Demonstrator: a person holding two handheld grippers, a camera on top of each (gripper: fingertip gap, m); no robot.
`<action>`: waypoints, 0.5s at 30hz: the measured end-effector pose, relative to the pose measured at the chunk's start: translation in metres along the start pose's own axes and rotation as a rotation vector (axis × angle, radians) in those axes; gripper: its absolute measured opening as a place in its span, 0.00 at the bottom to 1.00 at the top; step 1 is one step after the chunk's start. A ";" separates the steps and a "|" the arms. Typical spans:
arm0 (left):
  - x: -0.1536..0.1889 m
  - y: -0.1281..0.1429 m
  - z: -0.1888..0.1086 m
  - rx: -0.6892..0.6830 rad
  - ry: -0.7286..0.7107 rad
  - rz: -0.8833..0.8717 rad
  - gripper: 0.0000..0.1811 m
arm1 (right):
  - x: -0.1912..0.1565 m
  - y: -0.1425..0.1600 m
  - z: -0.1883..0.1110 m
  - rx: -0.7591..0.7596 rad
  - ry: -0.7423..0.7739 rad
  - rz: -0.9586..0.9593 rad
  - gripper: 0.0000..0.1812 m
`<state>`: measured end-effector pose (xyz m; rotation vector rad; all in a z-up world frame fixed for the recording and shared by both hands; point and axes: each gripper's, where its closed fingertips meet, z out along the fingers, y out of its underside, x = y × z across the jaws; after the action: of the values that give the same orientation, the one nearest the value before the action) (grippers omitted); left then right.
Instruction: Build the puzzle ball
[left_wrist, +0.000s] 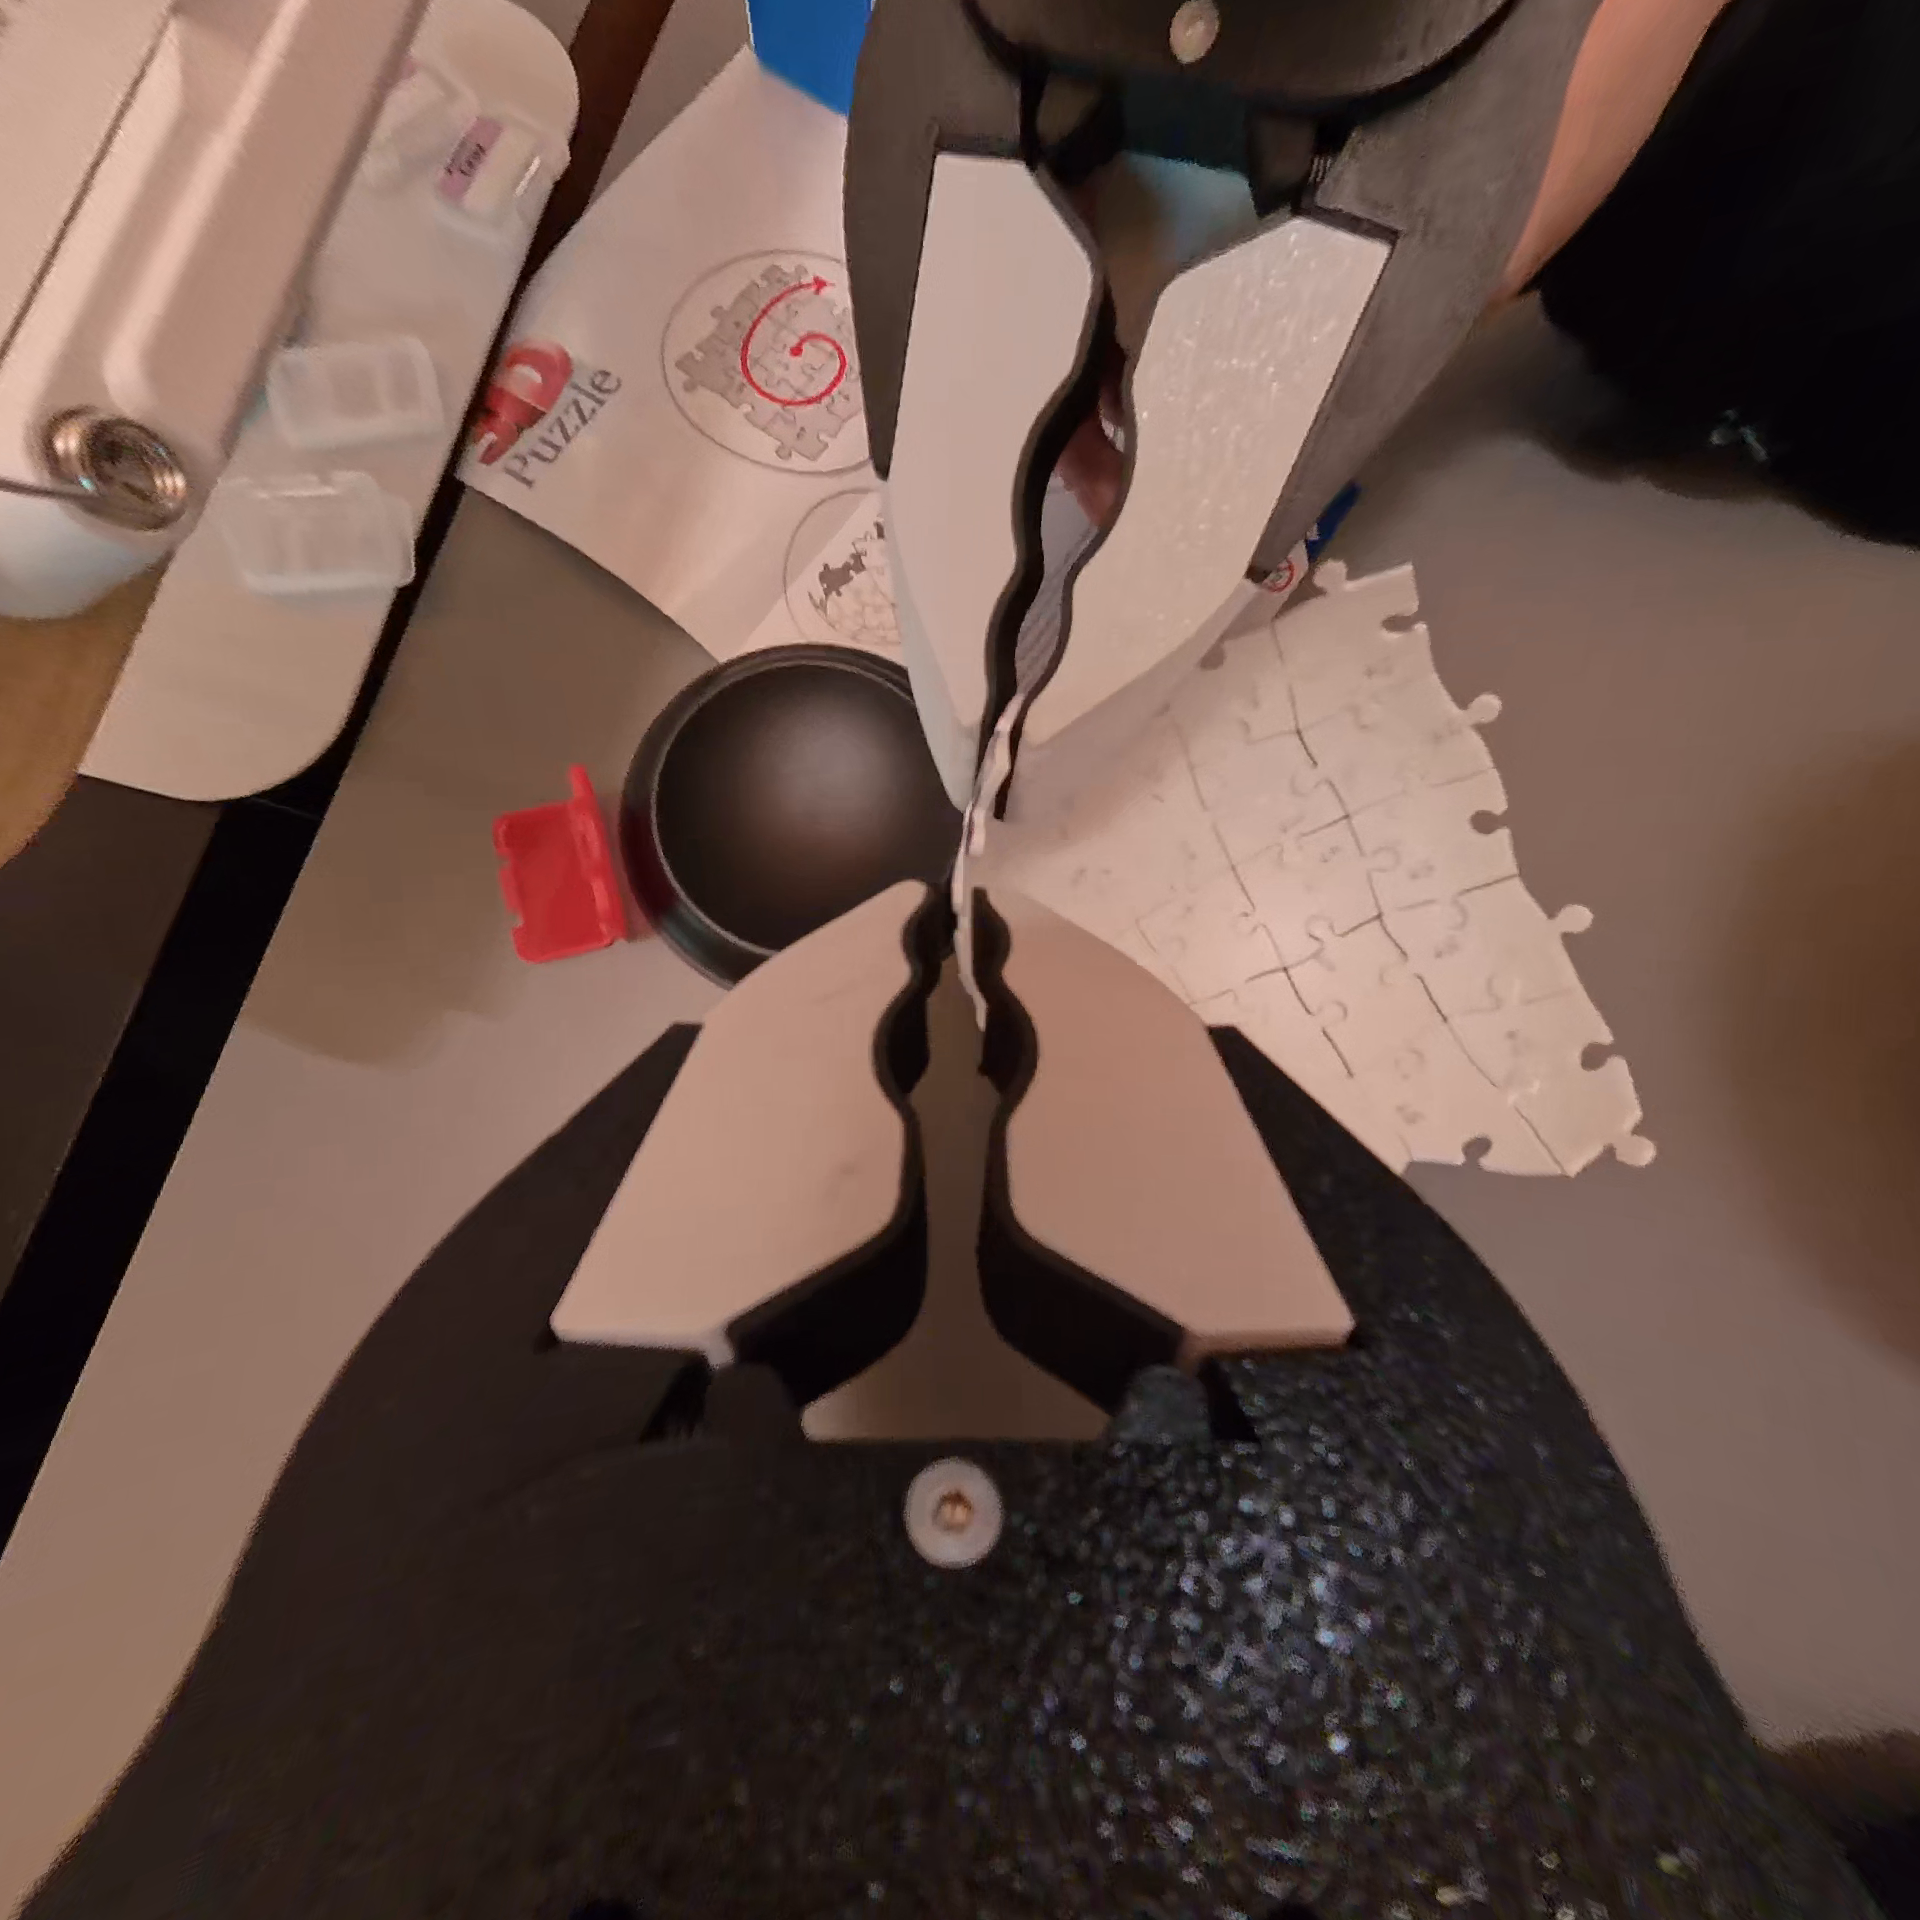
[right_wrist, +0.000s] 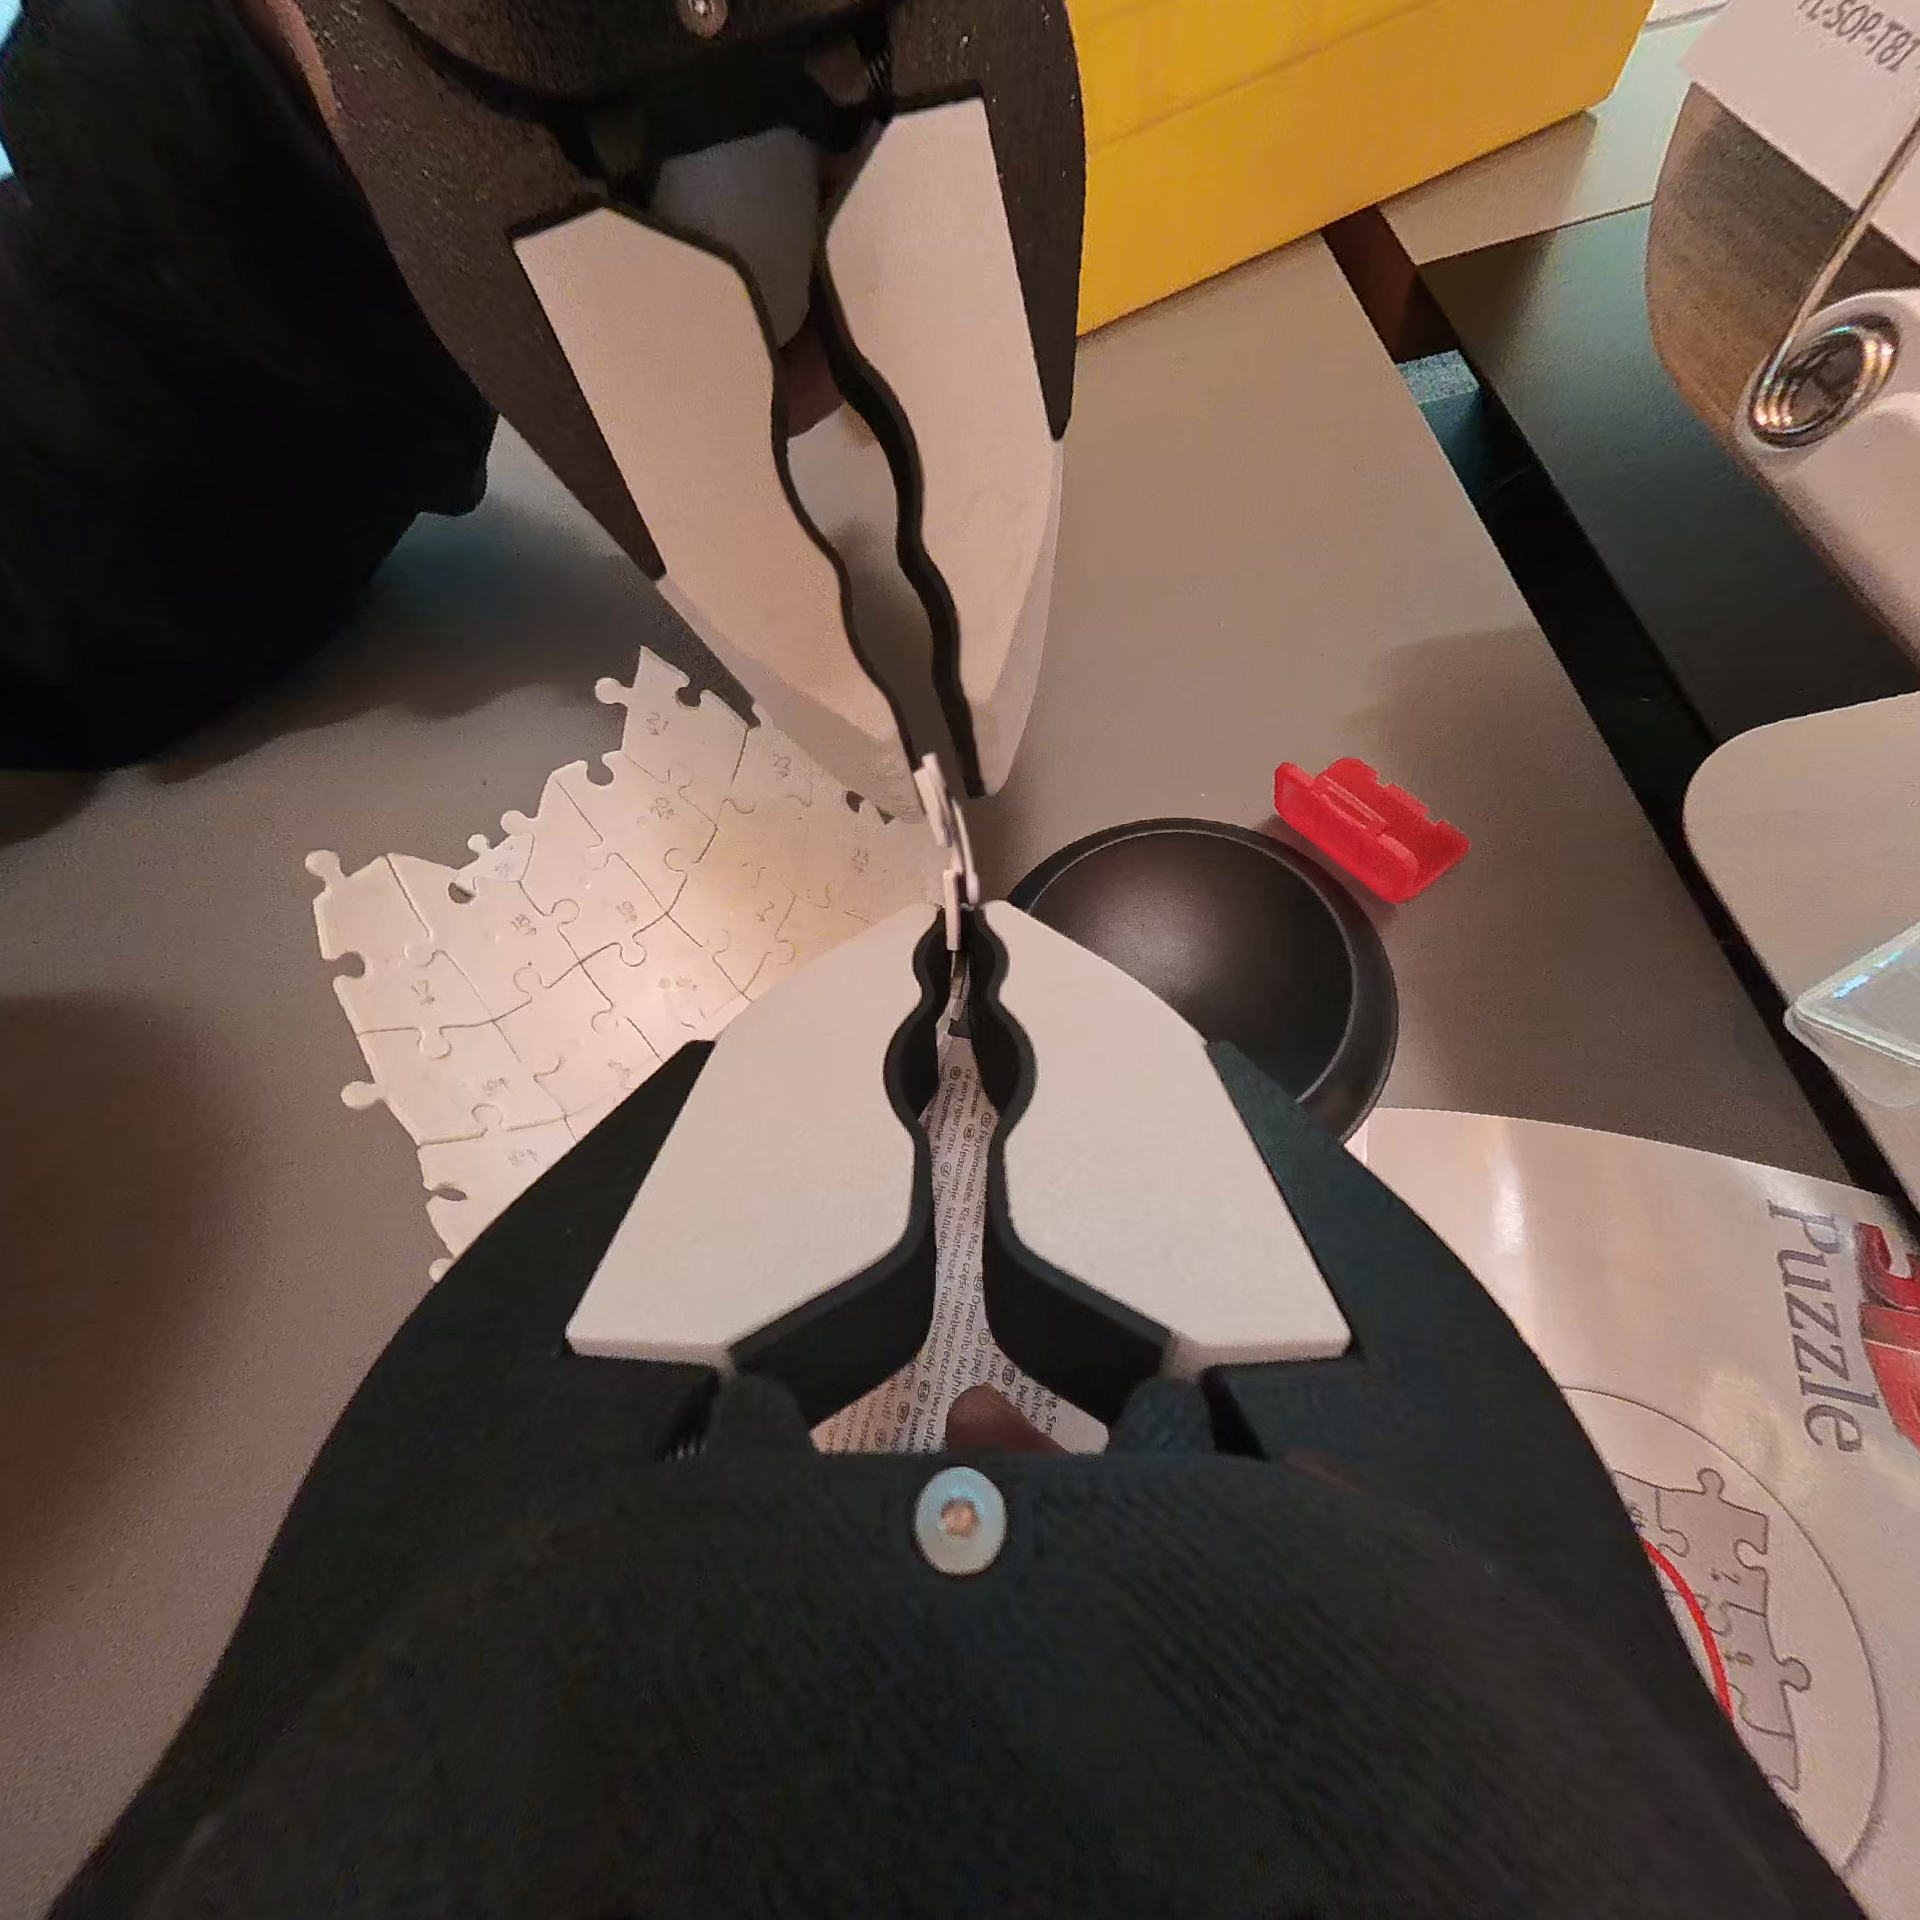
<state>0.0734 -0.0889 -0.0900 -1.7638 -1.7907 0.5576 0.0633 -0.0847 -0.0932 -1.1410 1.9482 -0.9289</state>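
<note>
We note, at far left in the left wrist view, a white desk lamp (left_wrist: 156, 343) with small clear plastic boxes (left_wrist: 348, 390) lying on a pale mat beside it. Next along lies the instruction sheet (left_wrist: 665, 343), printed with round diagrams, flat on the grey table (left_wrist: 312, 1195). Near it sits a small red clip (left_wrist: 556, 883), touching or just beside a black bowl-shaped stand (left_wrist: 790, 821). At centre we find both tools meeting tip to tip above the table. The left gripper (left_wrist: 961, 925) comes up from the bottom of its own view, its fingers drawn nearly together and nipping the edge of a white puzzle piece (left_wrist: 977, 883). The right gripper (left_wrist: 987, 769) reaches down from the top, also pressed close, pinching the same piece or one joined to it; we cannot tell which, since we see the pieces edge-on. To the right, a curved sheet of joined white pieces (left_wrist: 1351, 883) lies on the table, its numbered backs up, reaching right under the tips. In the right wrist view the order flips: the joined sheet (right_wrist: 540, 977) sits left, the right gripper (right_wrist: 961, 920) pinches the small white piece (right_wrist: 956, 831) at centre with the left gripper (right_wrist: 951, 779) opposite, then the stand (right_wrist: 1195, 966), the clip (right_wrist: 1371, 836), and a yellow box (right_wrist: 1351, 125) farther back.
</note>
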 end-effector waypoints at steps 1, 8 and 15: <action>0.000 -0.001 0.000 0.007 0.001 0.002 0.01 | 0.000 -0.001 0.000 0.004 -0.002 0.002 0.01; 0.000 -0.001 0.004 0.000 -0.002 0.009 0.01 | -0.002 -0.003 -0.001 0.016 -0.016 0.016 0.01; 0.002 -0.005 0.005 0.010 -0.006 0.029 0.01 | 0.000 0.001 0.000 -0.019 -0.001 0.007 0.01</action>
<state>0.0670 -0.0871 -0.0904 -1.7861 -1.7659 0.5831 0.0626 -0.0844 -0.0942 -1.1450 1.9622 -0.9080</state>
